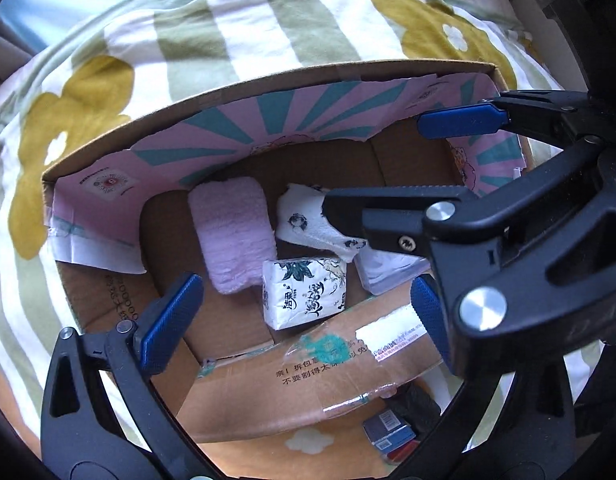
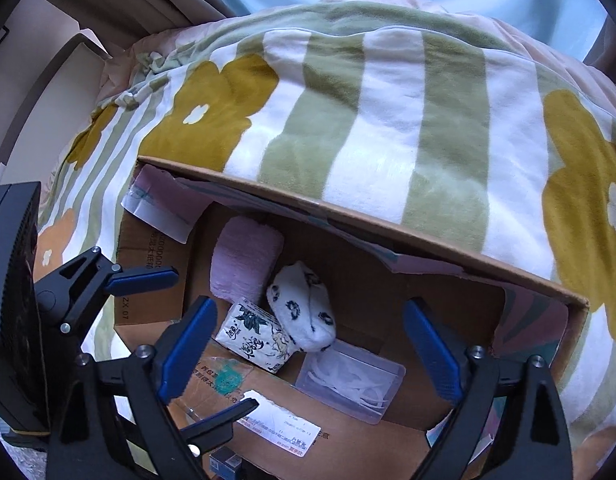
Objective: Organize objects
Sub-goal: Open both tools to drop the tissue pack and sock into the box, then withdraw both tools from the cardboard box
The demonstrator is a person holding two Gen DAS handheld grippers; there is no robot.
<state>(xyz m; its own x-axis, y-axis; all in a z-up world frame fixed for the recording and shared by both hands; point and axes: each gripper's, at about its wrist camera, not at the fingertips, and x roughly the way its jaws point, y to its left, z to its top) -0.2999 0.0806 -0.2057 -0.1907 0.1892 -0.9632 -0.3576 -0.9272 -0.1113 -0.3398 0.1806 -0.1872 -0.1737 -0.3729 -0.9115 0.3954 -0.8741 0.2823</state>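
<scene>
While both grippers hang over the box point(image 2: 388, 236), fingers spread wide and empty — sock point(image 2: 303, 312) beside tissue pack point(image 2: 253, 334).

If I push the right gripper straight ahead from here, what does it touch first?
Probably the clear plastic box on the cardboard box floor, between the right gripper's open fingers; the patterned sock lies just beyond. Depth is uncertain.

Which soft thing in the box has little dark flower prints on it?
The white rolled sock, lying between the plain pink towel and the clear plastic case. The towel has no prints at all.
</scene>
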